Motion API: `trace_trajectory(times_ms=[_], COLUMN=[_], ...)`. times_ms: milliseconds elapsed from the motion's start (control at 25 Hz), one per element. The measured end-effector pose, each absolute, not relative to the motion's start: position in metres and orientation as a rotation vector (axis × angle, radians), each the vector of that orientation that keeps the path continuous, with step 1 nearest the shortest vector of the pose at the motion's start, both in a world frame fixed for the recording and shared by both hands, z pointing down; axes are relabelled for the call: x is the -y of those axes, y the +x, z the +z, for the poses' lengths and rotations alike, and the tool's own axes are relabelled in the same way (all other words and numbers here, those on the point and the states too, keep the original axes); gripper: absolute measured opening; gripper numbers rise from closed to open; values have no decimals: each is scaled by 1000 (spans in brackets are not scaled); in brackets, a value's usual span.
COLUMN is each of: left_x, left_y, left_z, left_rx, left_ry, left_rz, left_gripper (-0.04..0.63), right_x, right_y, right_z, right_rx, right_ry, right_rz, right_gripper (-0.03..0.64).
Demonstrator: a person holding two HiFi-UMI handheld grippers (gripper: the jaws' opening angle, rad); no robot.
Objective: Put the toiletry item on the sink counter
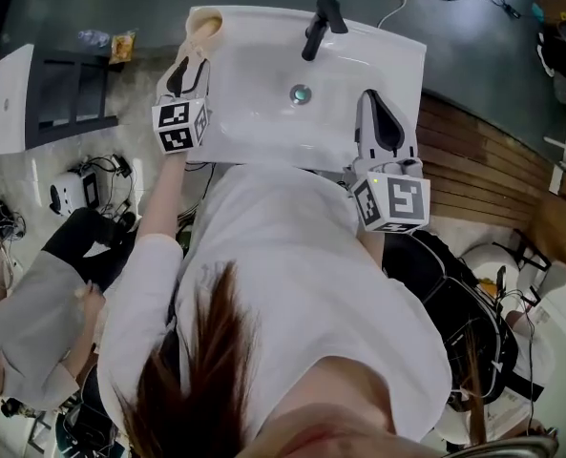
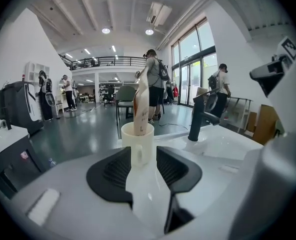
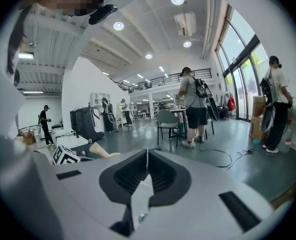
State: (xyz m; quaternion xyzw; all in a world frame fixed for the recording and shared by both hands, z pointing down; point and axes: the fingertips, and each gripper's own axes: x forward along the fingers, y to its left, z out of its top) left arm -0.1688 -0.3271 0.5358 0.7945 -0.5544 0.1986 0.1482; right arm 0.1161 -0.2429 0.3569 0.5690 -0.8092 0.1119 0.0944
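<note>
A cream mug with a tube standing in it rests on the back left corner of the white sink counter; the mug also shows in the head view. My left gripper is just in front of it. Its jaws are open, the mug's handle side sits in the gap at their tips, and the pads do not press on it. My right gripper hovers over the sink's right edge. It is shut with nothing in it.
A black faucet stands at the back of the basin, with the drain below it. A person sits on the floor at the left beside cables. Wooden boards lie to the right. Other people stand far off in the hall.
</note>
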Motion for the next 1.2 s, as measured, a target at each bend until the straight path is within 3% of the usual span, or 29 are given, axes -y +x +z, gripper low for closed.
trace_trajectory(times_ms=[320,720,920,1200], left_x=[289,264,267,235], left_y=[-163,-103,-52,-80], left_z=[461,348,317,299], left_rx=[1597,1625,1575,1591], left_ry=[2393,2598,2644,2659], left_rz=[369,177,164,112], left_gripper=[139,10,9,9], right_x=[242,246,257,233], right_y=[94,116,157,145], right_z=[355,351,344,331], right_rx=[2442,2466,2466,2452], right_ry=[1635,1599,1609,1639], right_rz=[298,281,290,232], right_gripper=[12,12,12,12])
